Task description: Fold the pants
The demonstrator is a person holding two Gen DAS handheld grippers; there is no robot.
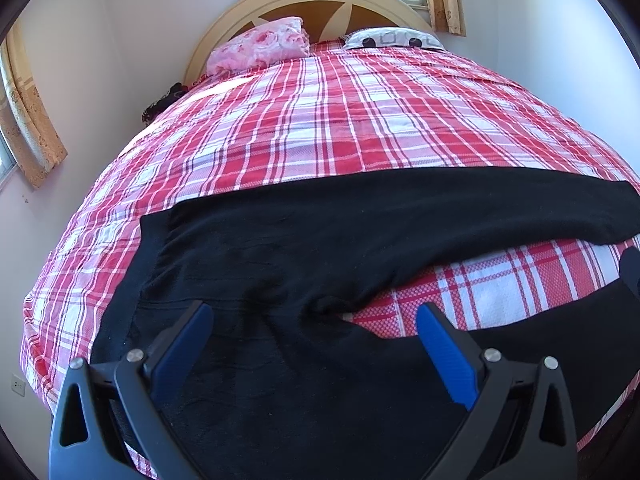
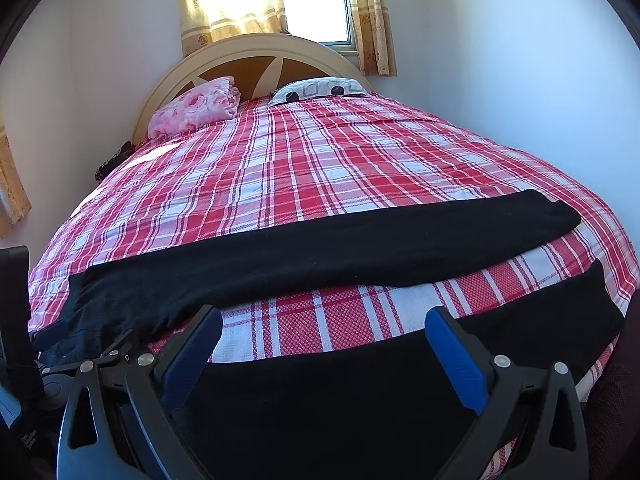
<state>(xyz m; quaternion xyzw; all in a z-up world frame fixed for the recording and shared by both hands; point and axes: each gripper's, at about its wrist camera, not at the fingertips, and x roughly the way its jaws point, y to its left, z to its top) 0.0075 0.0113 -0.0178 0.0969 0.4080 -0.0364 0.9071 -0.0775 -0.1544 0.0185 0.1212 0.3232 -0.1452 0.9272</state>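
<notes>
Lying flat across the near end of the bed (image 1: 320,120): black pants (image 1: 280,240), waistband toward 9 o'clock, legs splayed toward 3 o'clock, red plaid sheet (image 2: 340,316) showing between them. Hovering over the crotch area: left gripper (image 1: 314,322), jaws spread wide, holding nothing. Hovering over the near leg: right gripper (image 2: 324,326), jaws likewise wide apart and empty. At 12 o'clock: pink blanket (image 1: 260,46), patterned pillow (image 2: 320,90), headboard (image 2: 260,64).

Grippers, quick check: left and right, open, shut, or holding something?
Left gripper: open, empty, hovering over the black pants near the crotch.
Right gripper: open, empty, over the near pant leg.
</notes>
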